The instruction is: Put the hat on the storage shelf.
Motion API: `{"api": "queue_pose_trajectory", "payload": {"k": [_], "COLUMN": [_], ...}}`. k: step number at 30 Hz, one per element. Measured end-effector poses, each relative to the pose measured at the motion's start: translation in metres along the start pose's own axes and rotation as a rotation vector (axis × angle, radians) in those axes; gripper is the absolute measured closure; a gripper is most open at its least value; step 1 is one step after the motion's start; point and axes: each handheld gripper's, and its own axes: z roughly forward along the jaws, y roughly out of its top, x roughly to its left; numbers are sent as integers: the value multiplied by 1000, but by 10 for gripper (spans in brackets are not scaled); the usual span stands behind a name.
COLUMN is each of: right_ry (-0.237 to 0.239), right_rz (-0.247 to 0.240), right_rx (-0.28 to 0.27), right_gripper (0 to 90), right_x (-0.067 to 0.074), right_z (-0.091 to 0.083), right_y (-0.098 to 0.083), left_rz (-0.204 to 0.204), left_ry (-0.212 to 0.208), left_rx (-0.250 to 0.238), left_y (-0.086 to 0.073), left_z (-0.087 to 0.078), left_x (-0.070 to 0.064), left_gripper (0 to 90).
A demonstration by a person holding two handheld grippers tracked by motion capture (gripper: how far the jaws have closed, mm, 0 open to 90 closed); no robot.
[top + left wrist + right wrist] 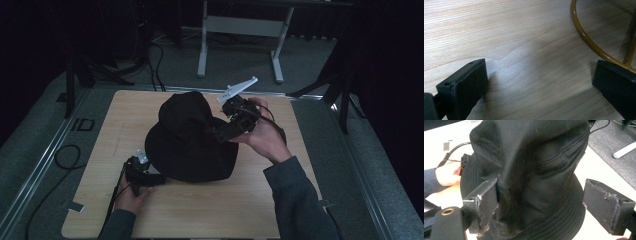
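Observation:
A black bucket hat (192, 137) sits raised in the middle of the wooden table (125, 115). My right gripper (218, 133) is at the hat's right side. In the right gripper view its jaws stand open around the hat's crown (531, 165): the left pad lies against the fabric and the right pad is well clear of it. My left gripper (159, 179) rests low at the brim's front left edge. Its jaws (540, 82) are wide open over bare wood. A gold wire ring (584, 32) curves past the right jaw.
White desk legs (202, 45) stand on the floor beyond the table. A black cable (65, 155) loops on the floor at the left. Dark stand legs (345, 100) lean in at the right. The table's front half is bare wood.

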Motion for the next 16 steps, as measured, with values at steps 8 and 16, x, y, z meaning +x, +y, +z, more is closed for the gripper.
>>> {"api": "queue_pose_trajectory", "payload": {"k": [8, 16], "right_ry": [11, -7], "right_rz": [5, 25], "right_rx": [0, -6], "right_gripper": [140, 140], "right_x": [-1, -7], "right_z": [-3, -7], "right_y": [-10, -28], "left_rz": [-1, 1], "left_ry": [1, 1], "left_rx": [-1, 0], "left_y": [0, 0], "left_z": [0, 0], "left_x": [0, 0], "left_gripper": [3, 3]}}
